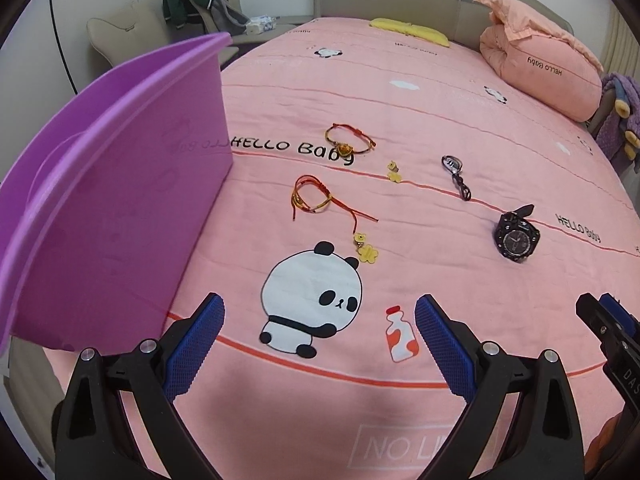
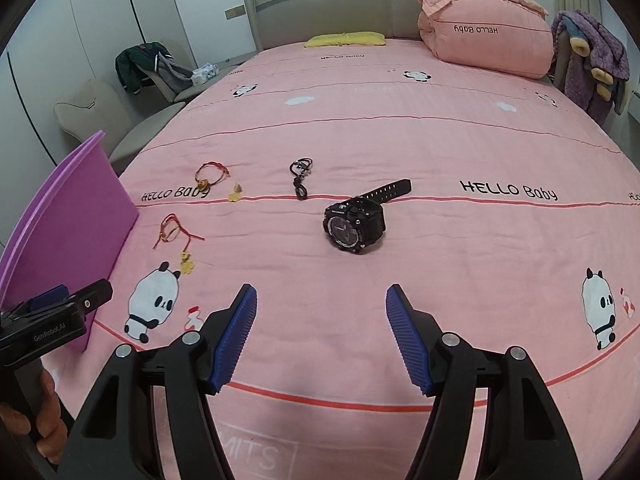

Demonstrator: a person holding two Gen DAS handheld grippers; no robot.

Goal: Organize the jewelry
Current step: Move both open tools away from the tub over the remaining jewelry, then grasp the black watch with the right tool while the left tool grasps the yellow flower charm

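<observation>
Left gripper [image 1: 320, 320] low in the left wrist view, blue pads spread wide over the pink bedsheet [image 1: 460, 128], nothing between them, just the printed panda and bottle below. Right gripper [image 2: 322, 320] likewise gaping at the bottom of the right wrist view, empty, hovering over bare sheet.

Purple tub [image 1: 120, 184] filling the left side of the left wrist view, standing on the bed, its rim curling toward the upper left. Just right of its wall, at frame centre, a red cord bracelet [image 1: 316, 196] lying loose, its tail running down to a yellow bear-and-flower charm [image 1: 366, 250] beside the panda's ear. Above it, near the "HELLO Baby" print, a second red cord bracelet with an orange bead [image 1: 348, 142]. A small yellow flower charm [image 1: 395, 172] to the right of that one, apart from it. Further right, a dark pendant on a black cord [image 1: 456, 176]. Lower right of that, a black wristwatch [image 1: 516, 236], face up, strap trailing toward the upper right.

In the right wrist view, watch at centre frame, straight above the open pads yet well apart from them; bracelets and charms off to the left, near the tub at the left edge. Left gripper's body visible at lower left there, a hand [image 2: 44, 412] wrapped round its handle.

Folded pink quilt [image 2: 480, 36] and yellow pillow [image 2: 344, 39] at the top, against the headboard.
</observation>
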